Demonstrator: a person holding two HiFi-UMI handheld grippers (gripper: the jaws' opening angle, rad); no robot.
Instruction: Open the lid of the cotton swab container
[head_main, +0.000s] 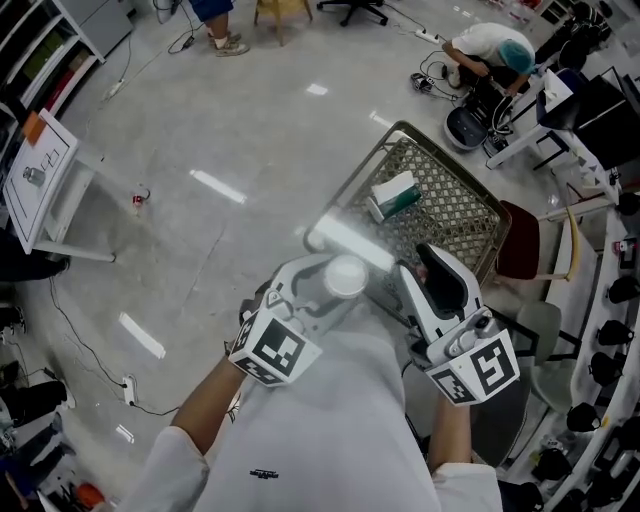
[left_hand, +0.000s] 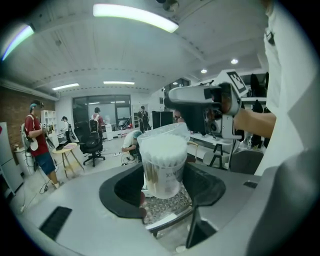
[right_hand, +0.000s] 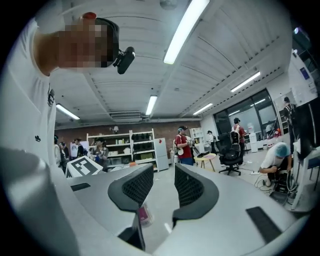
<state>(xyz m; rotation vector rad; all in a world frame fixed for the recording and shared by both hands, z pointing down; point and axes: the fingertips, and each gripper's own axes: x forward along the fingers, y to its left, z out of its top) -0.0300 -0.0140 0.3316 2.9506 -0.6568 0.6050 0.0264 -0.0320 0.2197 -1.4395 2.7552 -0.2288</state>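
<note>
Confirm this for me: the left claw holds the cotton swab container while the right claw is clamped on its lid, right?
No. The left claw does hold the cotton swab container, but the right claw is clamped on nothing: the right gripper view shows its jaws apart with nothing between them.
</note>
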